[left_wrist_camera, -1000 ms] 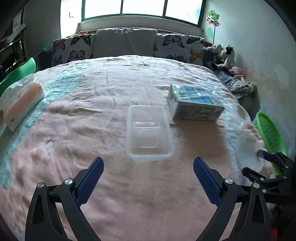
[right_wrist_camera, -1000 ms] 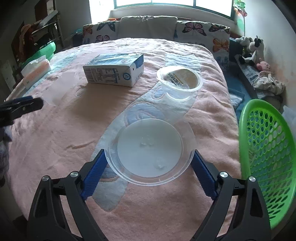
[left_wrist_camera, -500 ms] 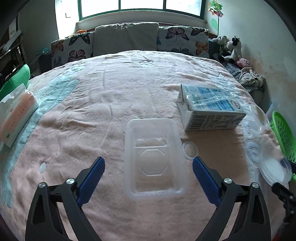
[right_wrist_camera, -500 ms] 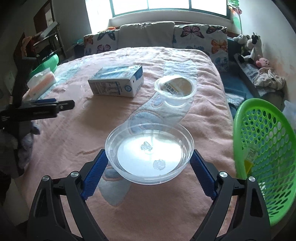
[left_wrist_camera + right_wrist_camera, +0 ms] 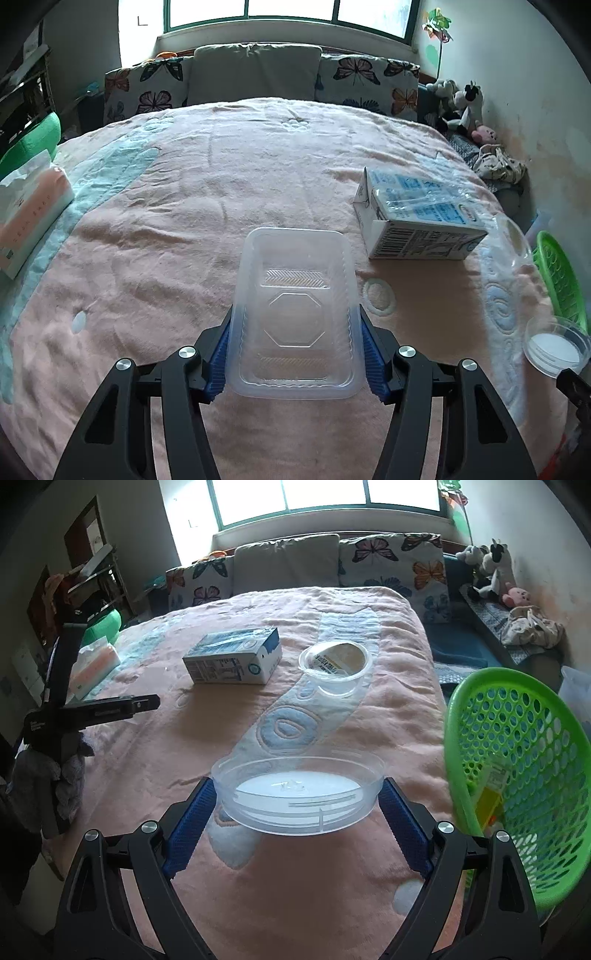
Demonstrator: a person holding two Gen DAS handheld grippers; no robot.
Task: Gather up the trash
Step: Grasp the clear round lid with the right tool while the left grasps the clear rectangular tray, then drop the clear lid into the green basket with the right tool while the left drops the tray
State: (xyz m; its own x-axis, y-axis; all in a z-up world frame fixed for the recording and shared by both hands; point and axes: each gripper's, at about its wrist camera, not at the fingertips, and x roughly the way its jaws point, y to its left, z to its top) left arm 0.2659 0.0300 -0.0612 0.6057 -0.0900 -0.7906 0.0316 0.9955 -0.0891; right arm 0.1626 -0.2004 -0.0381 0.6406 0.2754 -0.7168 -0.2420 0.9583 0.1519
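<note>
Beside basket rim (image 5: 452, 716), lid (image 5: 299, 790), apparently clear.

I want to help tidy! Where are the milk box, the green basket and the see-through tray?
milk box (image 5: 232, 657), right wrist view, front side.
green basket (image 5: 517, 738), right wrist view, inside mesh.
tray (image 5: 295, 306), left wrist view, bottom.

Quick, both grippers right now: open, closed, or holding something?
Left gripper: fingers closing on the clear rectangular tray, already touching its sides.
Right gripper: shut on the round clear lid, lifted off the bed.
</note>
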